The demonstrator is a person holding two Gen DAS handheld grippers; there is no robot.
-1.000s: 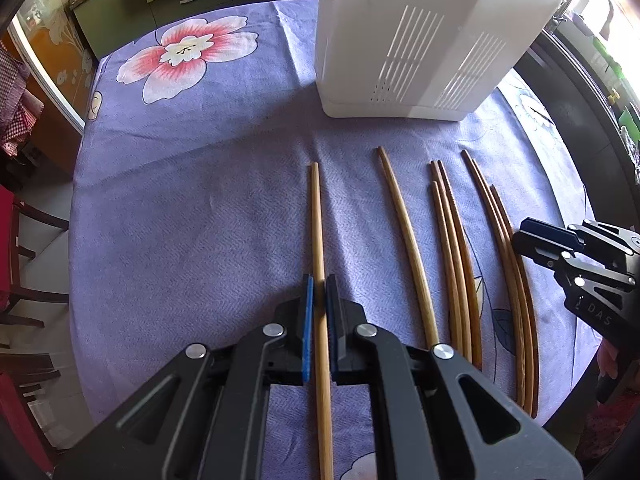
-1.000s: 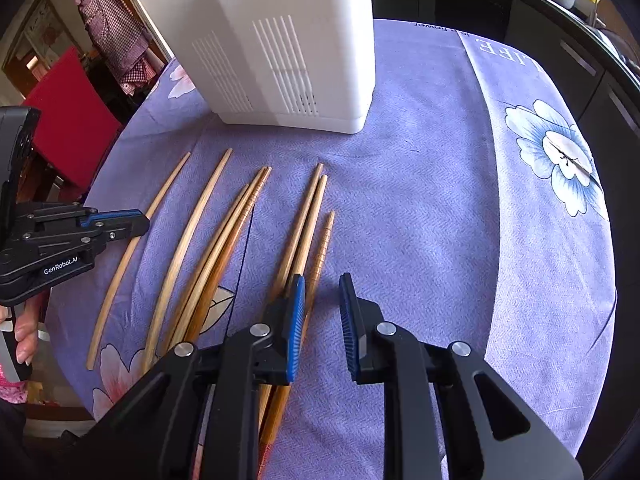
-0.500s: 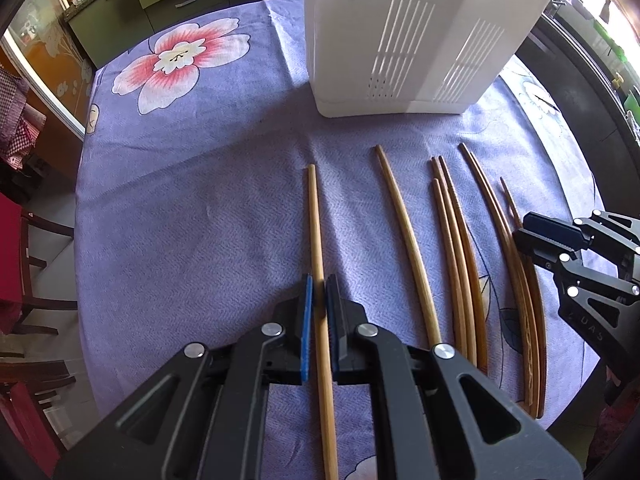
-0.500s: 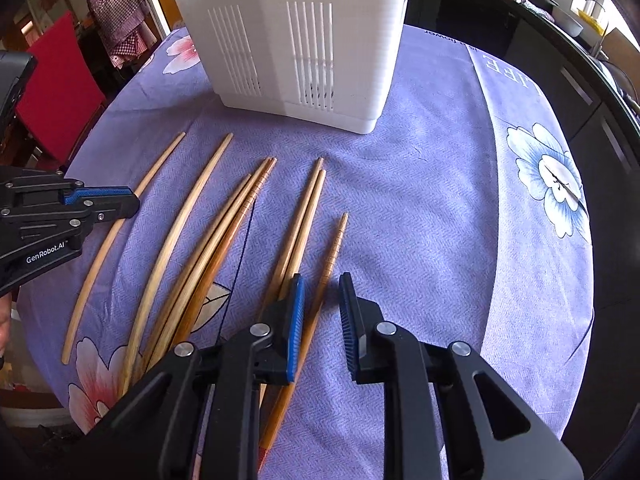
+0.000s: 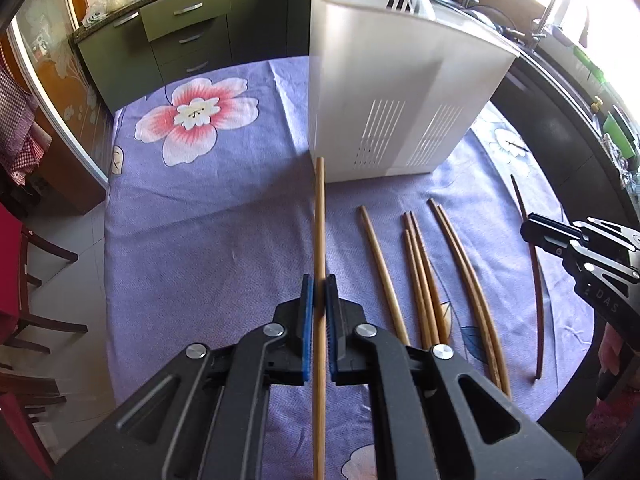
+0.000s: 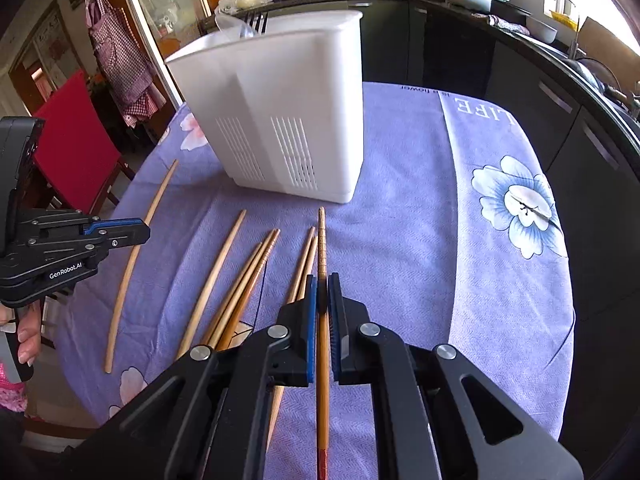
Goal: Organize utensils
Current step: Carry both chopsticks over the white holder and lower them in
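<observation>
Hiding chopstick [image 5: 319,220] midsection: hand-held gripper [image 5: 319,300]

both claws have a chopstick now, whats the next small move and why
Probably carry both up over the open top of the white holder, then lower them in. The left claw is shut on a pale chopstick and the right claw on a darker chopstick. Both sticks look clear of the purple tablecloth, and the holder stands just ahead.
</observation>
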